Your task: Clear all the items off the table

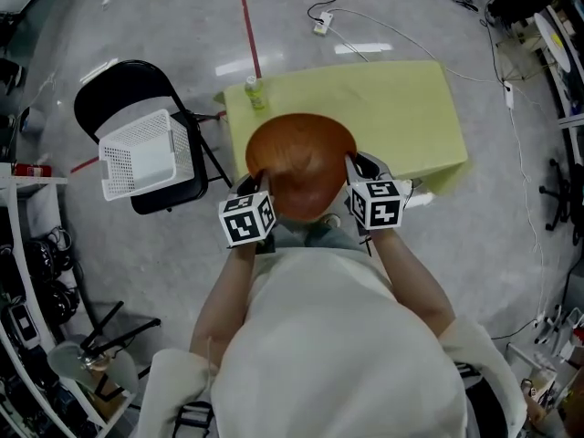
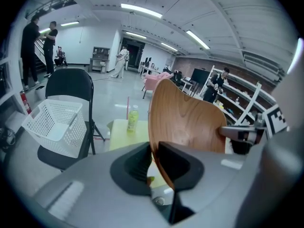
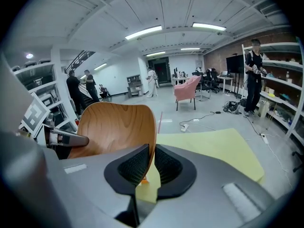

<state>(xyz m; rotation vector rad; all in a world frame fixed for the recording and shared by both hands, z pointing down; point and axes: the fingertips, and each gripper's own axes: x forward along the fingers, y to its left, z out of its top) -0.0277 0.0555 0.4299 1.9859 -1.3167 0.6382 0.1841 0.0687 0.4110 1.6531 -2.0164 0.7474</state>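
A round wooden bowl (image 1: 299, 158) hangs tilted over the near edge of the yellow table (image 1: 401, 108), held by both grippers. My left gripper (image 1: 260, 185) is shut on the bowl's left rim, and the thin wooden edge (image 2: 190, 118) runs between its pads (image 2: 142, 160). My right gripper (image 1: 351, 176) is shut on the opposite rim, where the bowl (image 3: 114, 127) stands on edge between the pads (image 3: 166, 165). A green drink bottle (image 1: 255, 92) stands upright at the table's far left corner (image 2: 118, 139); the left gripper view also shows the bottle (image 2: 132, 118).
A white mesh basket (image 1: 141, 153) rests on a black folding chair (image 1: 128, 85) left of the table. A red tape line (image 1: 248, 26) and cables with a power strip (image 1: 321, 26) lie on the floor beyond. Shelving lines both sides. People stand far off.
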